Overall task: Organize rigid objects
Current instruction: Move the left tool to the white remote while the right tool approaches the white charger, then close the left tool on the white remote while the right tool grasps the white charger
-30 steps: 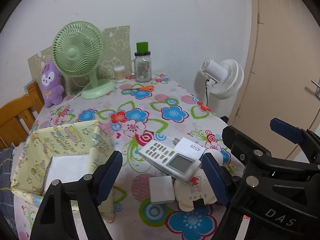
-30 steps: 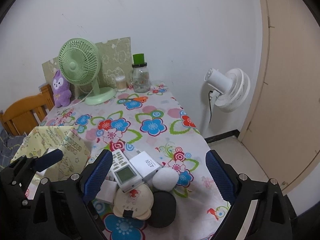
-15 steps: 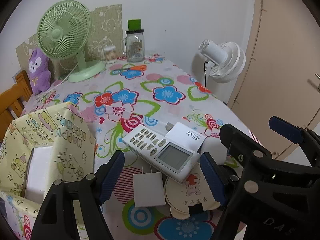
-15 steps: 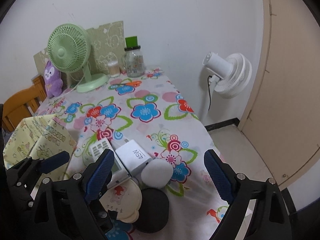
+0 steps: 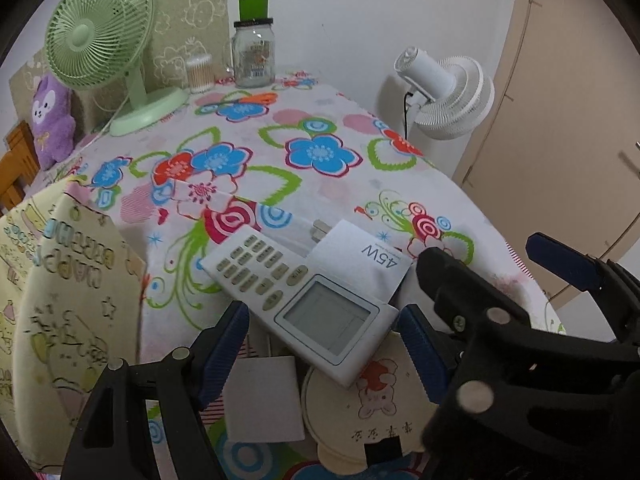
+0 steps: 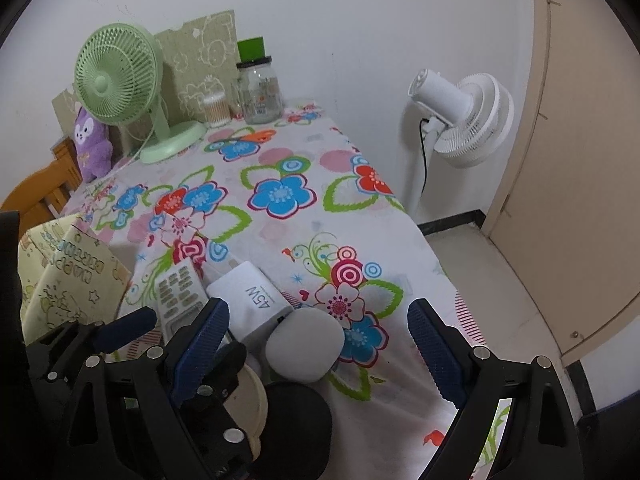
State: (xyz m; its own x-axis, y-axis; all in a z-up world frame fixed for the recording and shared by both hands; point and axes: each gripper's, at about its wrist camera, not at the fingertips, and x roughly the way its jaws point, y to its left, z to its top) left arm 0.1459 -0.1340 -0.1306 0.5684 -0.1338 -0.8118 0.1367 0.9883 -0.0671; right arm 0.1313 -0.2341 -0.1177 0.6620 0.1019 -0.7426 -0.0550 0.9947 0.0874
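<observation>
Remote control lay near the table's front edge, between my left tongs, both pairs apart and empty. I judged I should clamp its long sides squarely.

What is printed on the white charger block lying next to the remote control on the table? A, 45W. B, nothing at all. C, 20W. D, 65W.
A: the white charger block beside the remote control carries the marking 45W on its upper face, readable in both wrist views.
</observation>
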